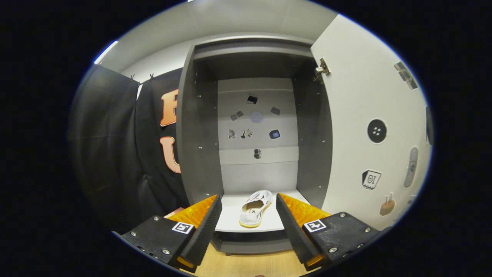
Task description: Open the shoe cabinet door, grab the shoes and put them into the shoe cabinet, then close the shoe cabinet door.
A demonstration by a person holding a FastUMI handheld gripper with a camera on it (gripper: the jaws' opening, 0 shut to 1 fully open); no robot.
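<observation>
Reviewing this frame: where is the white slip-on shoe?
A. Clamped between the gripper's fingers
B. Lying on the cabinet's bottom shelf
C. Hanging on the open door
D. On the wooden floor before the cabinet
B: the white slip-on shoe lies on the grey cabinet's bottom shelf, beyond the open gripper, whose fingers touch nothing; the white cabinet door stands open.

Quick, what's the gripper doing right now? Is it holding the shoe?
Gripper: open, holding nothing; the white shoe sits beyond its fingers on the cabinet shelf.
</observation>
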